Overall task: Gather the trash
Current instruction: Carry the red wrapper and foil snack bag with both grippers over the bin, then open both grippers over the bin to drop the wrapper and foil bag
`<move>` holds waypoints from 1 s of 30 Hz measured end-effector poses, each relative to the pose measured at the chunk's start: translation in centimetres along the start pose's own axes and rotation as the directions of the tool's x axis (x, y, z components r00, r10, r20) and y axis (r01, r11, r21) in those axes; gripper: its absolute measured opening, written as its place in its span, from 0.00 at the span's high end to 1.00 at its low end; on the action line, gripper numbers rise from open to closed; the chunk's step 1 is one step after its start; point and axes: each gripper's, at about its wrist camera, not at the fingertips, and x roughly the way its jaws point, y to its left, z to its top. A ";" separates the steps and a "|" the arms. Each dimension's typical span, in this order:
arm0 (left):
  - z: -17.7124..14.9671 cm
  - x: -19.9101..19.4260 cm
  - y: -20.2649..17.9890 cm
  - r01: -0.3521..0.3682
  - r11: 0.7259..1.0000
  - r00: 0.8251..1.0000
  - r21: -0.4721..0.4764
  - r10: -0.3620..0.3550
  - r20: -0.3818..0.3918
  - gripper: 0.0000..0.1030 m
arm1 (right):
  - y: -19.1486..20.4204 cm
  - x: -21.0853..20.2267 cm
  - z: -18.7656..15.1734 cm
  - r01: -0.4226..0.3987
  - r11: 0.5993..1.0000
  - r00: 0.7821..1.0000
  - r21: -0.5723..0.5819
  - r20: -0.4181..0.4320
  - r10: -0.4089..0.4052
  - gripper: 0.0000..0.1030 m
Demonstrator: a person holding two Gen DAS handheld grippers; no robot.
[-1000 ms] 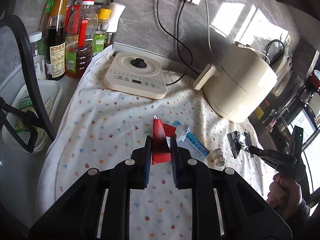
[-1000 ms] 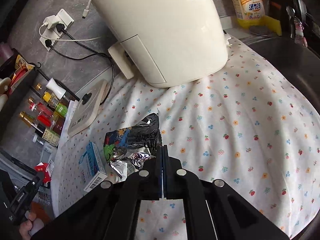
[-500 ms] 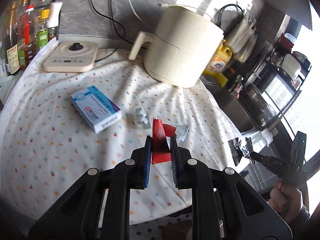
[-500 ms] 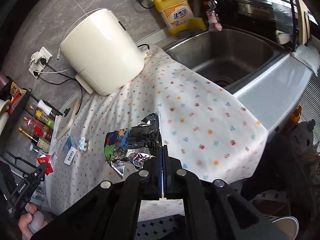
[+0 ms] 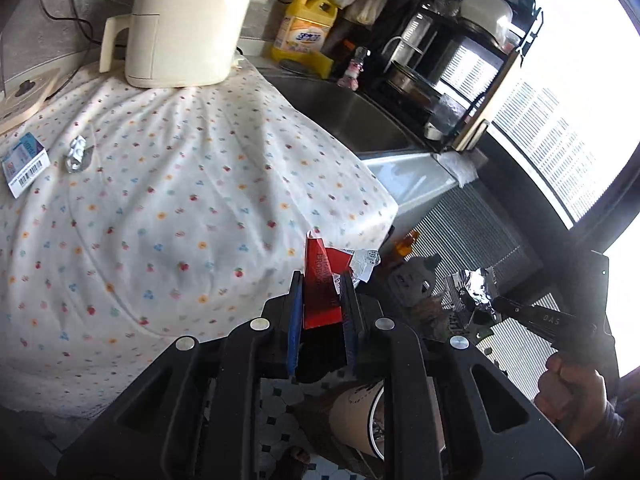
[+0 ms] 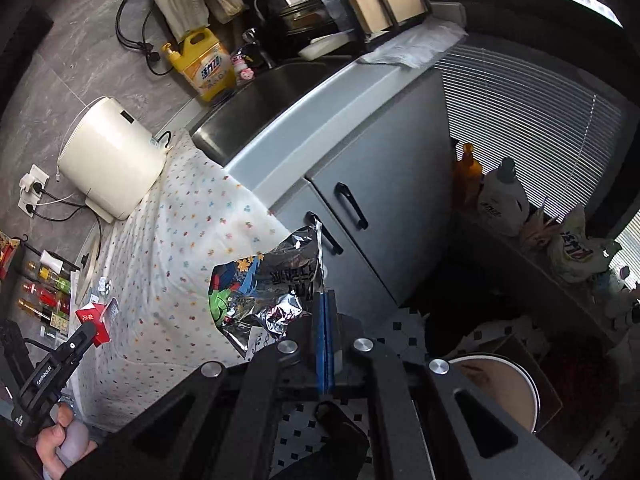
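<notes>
My left gripper (image 5: 321,280) is shut on a red paper wrapper (image 5: 320,284) with a torn white scrap, held past the counter's front edge. It also shows in the right wrist view (image 6: 94,322). My right gripper (image 6: 325,300) is shut on a crumpled silver foil snack bag (image 6: 264,284), held off the counter in front of the cabinet; it shows in the left wrist view (image 5: 474,286). A round tan bin (image 6: 496,384) stands on the floor below, also in the left wrist view (image 5: 356,416). A blue-white box (image 5: 24,160) and a small foil scrap (image 5: 76,152) lie on the floral cloth (image 5: 160,200).
A cream appliance (image 5: 180,20) stands at the back of the cloth. A steel sink (image 6: 260,96), yellow detergent jug (image 6: 204,64) and dish rack (image 5: 460,60) lie to the right. Grey cabinet doors (image 6: 380,200) with black handles, floor bottles (image 6: 500,196) and bags (image 6: 576,248) surround the bin.
Both grippers have swung right and away from the counter, carrying their trash out past the cloth's edge and over the floor. The bin has come into view below them.
</notes>
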 end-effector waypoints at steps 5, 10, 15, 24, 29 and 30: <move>-2.8 2.7 -4.2 0.042 0.998 0.996 0.045 -0.038 -0.079 0.83 | -5.7 -1.2 -3.3 0.052 0.996 0.998 0.068 -0.040 -0.049 0.98; -5.9 4.8 -7.2 0.067 0.995 0.986 0.075 -0.055 -0.156 0.83 | -10.1 -1.8 -6.7 0.095 0.988 0.993 0.125 -0.087 -0.084 0.98; -8.9 6.3 -9.6 0.086 0.990 0.972 0.111 -0.059 -0.229 0.83 | -13.7 -1.3 -10.1 0.141 0.975 0.981 0.169 -0.157 -0.114 0.94; -12.5 8.9 -13.0 0.127 0.978 0.939 0.167 -0.064 -0.338 0.83 | -17.1 -2.7 -13.1 0.190 0.964 0.971 0.184 -0.177 -0.157 0.47; -14.0 10.4 -15.5 0.169 0.965 0.914 0.203 -0.076 -0.400 0.82 | -19.9 -5.3 -13.8 0.221 0.943 0.971 0.249 -0.151 -0.188 0.48; -14.2 10.7 -16.1 0.180 0.961 0.909 0.210 -0.081 -0.408 0.82 | -20.5 -5.7 -13.9 0.227 0.938 0.970 0.260 -0.146 -0.195 0.48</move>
